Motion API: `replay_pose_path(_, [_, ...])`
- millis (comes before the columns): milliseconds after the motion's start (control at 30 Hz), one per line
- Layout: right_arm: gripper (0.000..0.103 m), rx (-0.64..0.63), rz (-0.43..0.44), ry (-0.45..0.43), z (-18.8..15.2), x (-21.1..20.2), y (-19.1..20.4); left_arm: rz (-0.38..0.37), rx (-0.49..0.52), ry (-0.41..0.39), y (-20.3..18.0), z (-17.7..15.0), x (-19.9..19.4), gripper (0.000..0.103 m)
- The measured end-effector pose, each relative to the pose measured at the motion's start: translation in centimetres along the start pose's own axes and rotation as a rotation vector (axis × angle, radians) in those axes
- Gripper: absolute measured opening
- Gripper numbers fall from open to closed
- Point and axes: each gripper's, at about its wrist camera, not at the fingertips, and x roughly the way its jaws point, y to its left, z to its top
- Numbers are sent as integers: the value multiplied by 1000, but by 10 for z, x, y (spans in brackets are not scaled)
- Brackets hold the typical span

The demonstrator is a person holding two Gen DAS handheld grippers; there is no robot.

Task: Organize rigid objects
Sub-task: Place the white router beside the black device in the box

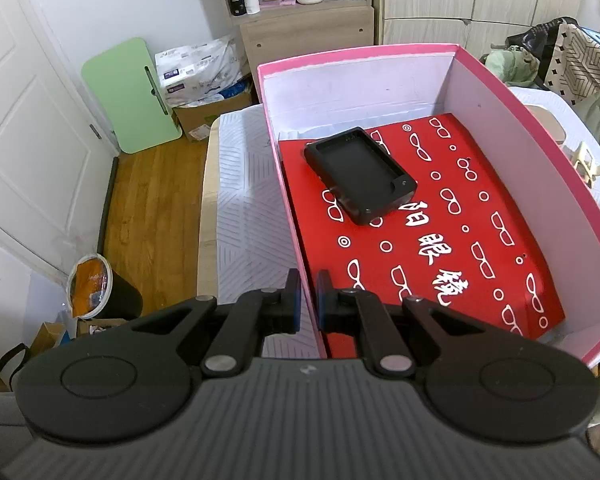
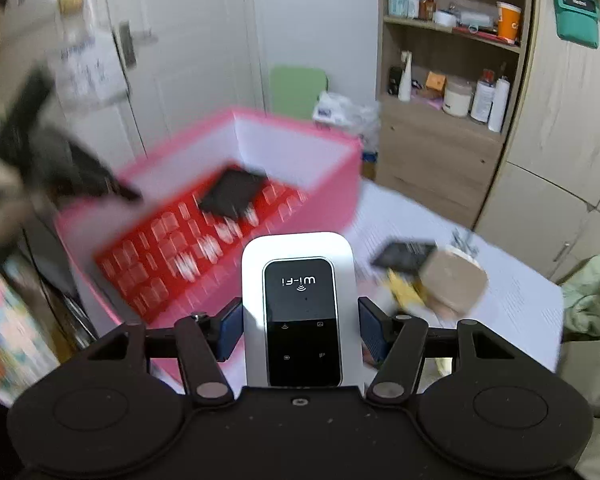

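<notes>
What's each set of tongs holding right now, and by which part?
Right tongs grip the white Wi-Fi device by its two long side edges. Left tongs pinch the pink box by its left side wall.

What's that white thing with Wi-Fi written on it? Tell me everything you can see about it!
The Wi-Fi box is a small white slab with rounded corners, and it looks like smooth plastic. Its face has a glossy black panel with "Wi-Fi" and a signal mark, plus four tiny icons lower down. It lies flat, face up, with the writing upside down to the camera. The right claw is shut on it, a blue pad pressing each long side. It is held in the air near the pink box.
</notes>
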Motion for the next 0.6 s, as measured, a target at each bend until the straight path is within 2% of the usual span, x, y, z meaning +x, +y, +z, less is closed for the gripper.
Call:
replay_pose_path(133, [65, 76, 87, 19, 39, 9, 9, -3, -3, -2, 0, -1, -1, 7])
replay_pose_path(200, [65, 68, 106, 32, 55, 23, 19, -7, -9, -4, 1, -1, -1, 7])
replay_pose_path(300, [65, -31, 33, 17, 66, 54, 43, -22, -28, -13, 3, -2, -1, 7])
replay_pose_path(433, [65, -29, 21, 71, 78, 107, 55, -43, -50, -20, 7, -3, -1, 8])
replay_pose_path(600, [65, -169, -189, 95, 98, 165, 72, -59, -62, -33, 10, -4, -1, 8])
